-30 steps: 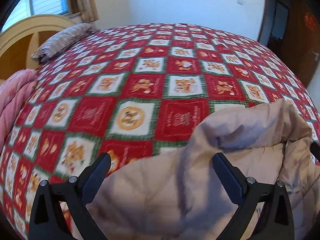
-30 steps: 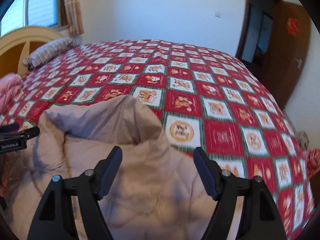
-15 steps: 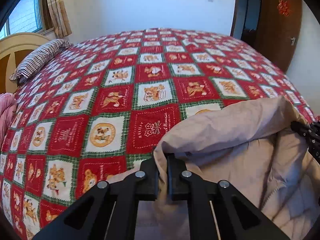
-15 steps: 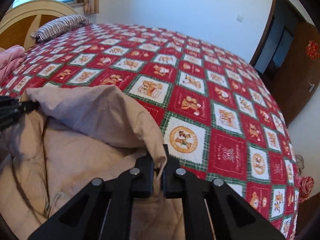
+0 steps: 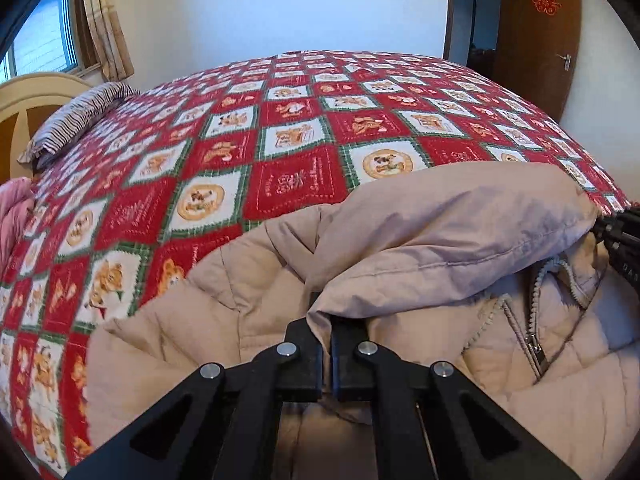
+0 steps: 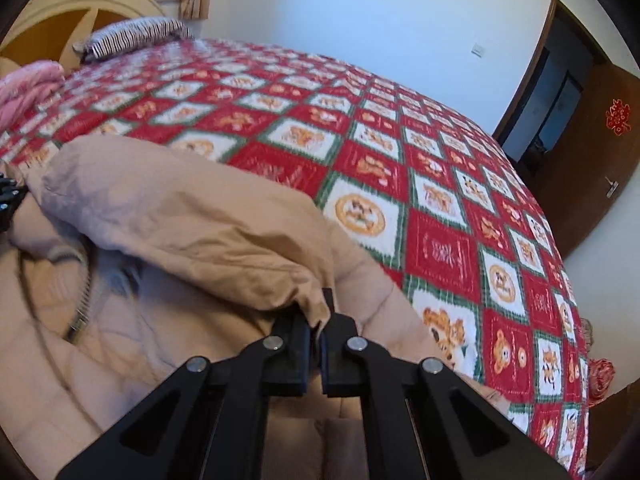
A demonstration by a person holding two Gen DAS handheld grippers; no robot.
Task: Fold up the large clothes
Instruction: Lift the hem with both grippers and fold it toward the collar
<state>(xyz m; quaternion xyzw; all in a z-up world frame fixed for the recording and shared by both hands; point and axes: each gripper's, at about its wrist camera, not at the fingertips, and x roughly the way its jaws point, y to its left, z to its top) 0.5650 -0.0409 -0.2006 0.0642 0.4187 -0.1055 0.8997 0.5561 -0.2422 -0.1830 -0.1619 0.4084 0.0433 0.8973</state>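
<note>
Far left: a pink blanket point(image 5: 14, 216) lies bunched at the bed's edge, with a striped pillow point(image 5: 76, 118) by the wooden headboard point(image 5: 28, 100).
Bed: a red, white and green checked bedspread point(image 5: 296, 128) covers it all; most of it is bare.
Coat, place: a beige padded coat point(image 5: 248, 288) lies on the near part of the bedspread, front up, its zip point(image 5: 534, 346) part open.
Coat, raised part: a loose flap of it, probably the hood point(image 5: 460, 232), is lifted into a puffy fold spanning from one gripper to the other.
Left gripper point(image 5: 326, 330): jaws closed narrow on the left corner of that flap; cloth is pinched between them.
Right gripper point(image 6: 316, 324): likewise closed narrow on the flap's right corner, fabric caught between the jaws.
Handling, judged: soft and limp, bulky with filling yet probably light; the smooth shell may slip, and the padding will spring back rather than hold a crease.
Where to hold, judged: seamed edges and corners, as now, give the surest bite; a pinch on the puffed middle would catch only shell.
Far right: a brown door point(image 6: 600, 152) stands open beside a dark doorway.
</note>
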